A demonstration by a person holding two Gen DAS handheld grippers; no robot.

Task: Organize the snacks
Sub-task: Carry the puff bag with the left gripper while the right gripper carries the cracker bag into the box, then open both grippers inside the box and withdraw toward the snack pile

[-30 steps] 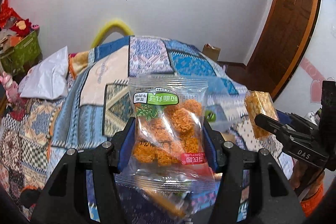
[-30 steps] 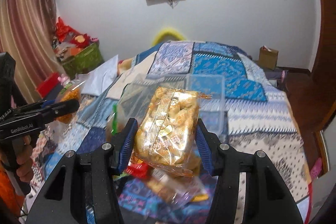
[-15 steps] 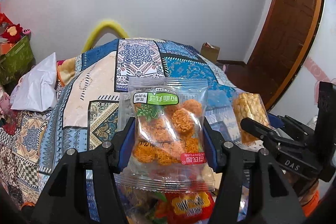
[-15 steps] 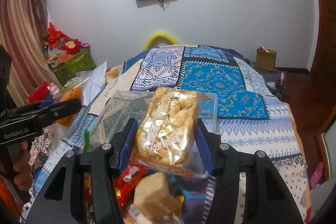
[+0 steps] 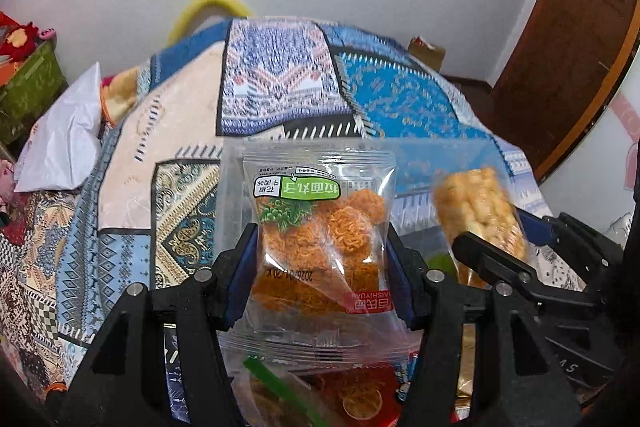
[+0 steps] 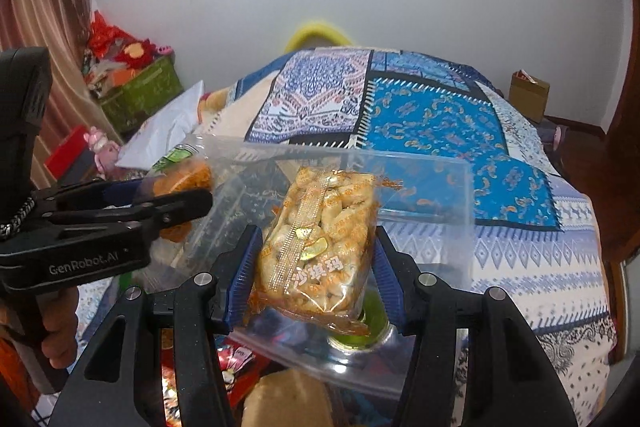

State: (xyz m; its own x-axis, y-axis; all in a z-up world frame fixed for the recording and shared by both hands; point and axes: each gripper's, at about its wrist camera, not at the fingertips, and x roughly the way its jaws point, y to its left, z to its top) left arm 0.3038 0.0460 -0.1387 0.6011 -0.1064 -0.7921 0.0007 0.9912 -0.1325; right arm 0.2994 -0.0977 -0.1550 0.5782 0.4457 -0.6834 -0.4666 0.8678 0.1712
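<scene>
My left gripper (image 5: 320, 247) is shut on a clear packet of orange noodle balls (image 5: 320, 239) with a green label. It also shows at the left of the right wrist view (image 6: 176, 203). My right gripper (image 6: 312, 259) is shut on a golden sachima packet (image 6: 320, 247), which also shows at the right of the left wrist view (image 5: 480, 219). Both packets hang over a clear plastic box (image 6: 432, 195) on the patterned bed. More snack packets (image 5: 352, 395) lie below the grippers.
The patchwork quilt (image 6: 440, 119) covers the bed. A white bag (image 5: 64, 135) lies at its left edge, with a green basket (image 6: 140, 95) beyond. A cardboard box (image 6: 528, 95) and a wooden door (image 5: 568, 39) stand to the right.
Both grippers have moved forward and lower over the clear box, still holding their packets. The two packets now sit closer together.
</scene>
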